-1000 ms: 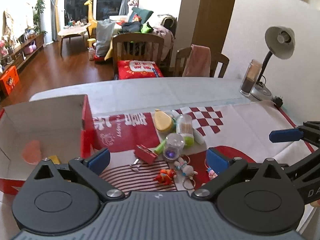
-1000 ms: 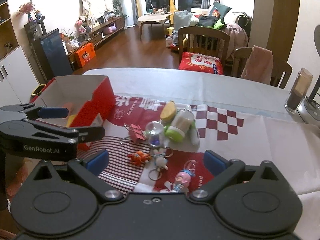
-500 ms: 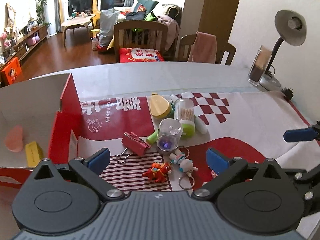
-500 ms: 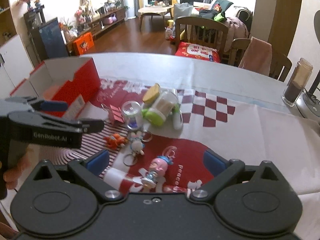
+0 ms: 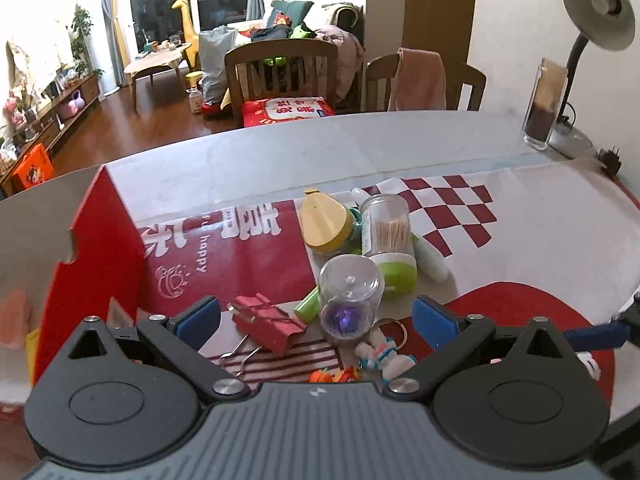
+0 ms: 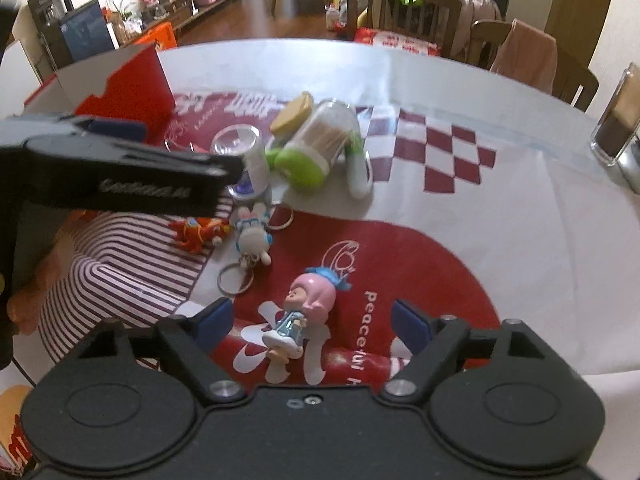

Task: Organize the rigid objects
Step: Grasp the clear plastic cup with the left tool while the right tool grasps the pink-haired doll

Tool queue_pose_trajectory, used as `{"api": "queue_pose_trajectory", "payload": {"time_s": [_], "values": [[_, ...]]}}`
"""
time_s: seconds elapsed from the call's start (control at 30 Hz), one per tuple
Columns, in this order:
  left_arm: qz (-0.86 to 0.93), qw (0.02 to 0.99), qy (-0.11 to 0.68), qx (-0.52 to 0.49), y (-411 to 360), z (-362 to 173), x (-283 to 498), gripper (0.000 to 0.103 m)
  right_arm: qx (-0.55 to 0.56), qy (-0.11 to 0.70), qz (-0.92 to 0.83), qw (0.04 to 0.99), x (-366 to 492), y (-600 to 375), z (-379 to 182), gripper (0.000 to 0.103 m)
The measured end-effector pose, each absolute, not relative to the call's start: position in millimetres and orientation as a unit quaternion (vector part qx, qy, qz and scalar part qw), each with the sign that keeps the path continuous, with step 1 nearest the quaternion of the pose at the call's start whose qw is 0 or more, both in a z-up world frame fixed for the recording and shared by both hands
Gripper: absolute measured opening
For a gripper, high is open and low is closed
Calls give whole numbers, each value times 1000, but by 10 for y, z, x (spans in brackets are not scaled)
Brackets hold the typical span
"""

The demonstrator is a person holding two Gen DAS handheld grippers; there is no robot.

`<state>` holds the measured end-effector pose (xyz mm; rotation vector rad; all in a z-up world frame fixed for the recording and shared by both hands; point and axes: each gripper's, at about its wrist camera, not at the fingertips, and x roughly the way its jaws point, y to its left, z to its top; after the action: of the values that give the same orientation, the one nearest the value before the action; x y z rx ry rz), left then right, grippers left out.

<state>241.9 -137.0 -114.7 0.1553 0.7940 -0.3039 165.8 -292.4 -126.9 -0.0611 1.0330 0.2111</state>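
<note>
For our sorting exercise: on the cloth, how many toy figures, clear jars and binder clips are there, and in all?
Toy figures: 3 (orange figure, white rabbit, pink-headed doll)
Clear jars: 2 (toothpick jar, dome jar)
Binder clips: 1 (red binder clip)
Total: 6

Over the last second I brought my left tool (image 5: 316,316) away from the red box (image 5: 96,256) and in over the pile. The red binder clip (image 5: 268,326) and clear dome (image 5: 350,300) now sit between its spread fingers, where earlier they lay well ahead of them. The box has slid to the far left edge of that view. My right tool (image 6: 312,320) went forward too: the pink-headed doll (image 6: 304,312) now lies between its parted fingers. Seen from the right wrist, the left tool now hides the binder clip.
</note>
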Motion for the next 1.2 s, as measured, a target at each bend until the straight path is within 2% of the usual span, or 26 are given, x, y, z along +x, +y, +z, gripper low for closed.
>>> {"api": "queue_pose_trajectory", "payload": {"time_s": [0.17,0.3,0.4,0.53,0.6,0.7,0.77,0.83,0.9,1.2], "values": [[-150,904,391,84,-1456,-1253,2557,102,-33,511,97,853,1730,-2848,-1402,77],[-153,903,391,92,-1510,-1312,2623,100,-36,525,96,845,1766,-2809,-1474,67],[-162,899,395,100,-1553,-1348,2665,84,-40,532,96,840,1771,-2788,-1516,59],[-172,895,399,104,-1594,-1389,2703,74,-39,535,95,838,1773,-2789,-1554,55],[-177,892,403,105,-1605,-1409,2723,62,-43,535,93,839,1775,-2783,-1553,50],[-185,889,406,105,-1614,-1419,2743,52,-41,533,92,840,1784,-2802,-1553,45],[-190,888,406,104,-1618,-1418,2749,48,-41,533,89,841,1787,-2809,-1554,41],[-195,886,408,102,-1625,-1424,2747,41,-44,532,82,841,1782,-2809,-1549,30],[-195,886,408,105,-1631,-1427,2742,41,-44,532,74,843,1787,-2824,-1543,24],[-190,886,410,99,-1570,-1339,2687,41,-23,520,66,852,1745,-2862,-1444,24]]}}
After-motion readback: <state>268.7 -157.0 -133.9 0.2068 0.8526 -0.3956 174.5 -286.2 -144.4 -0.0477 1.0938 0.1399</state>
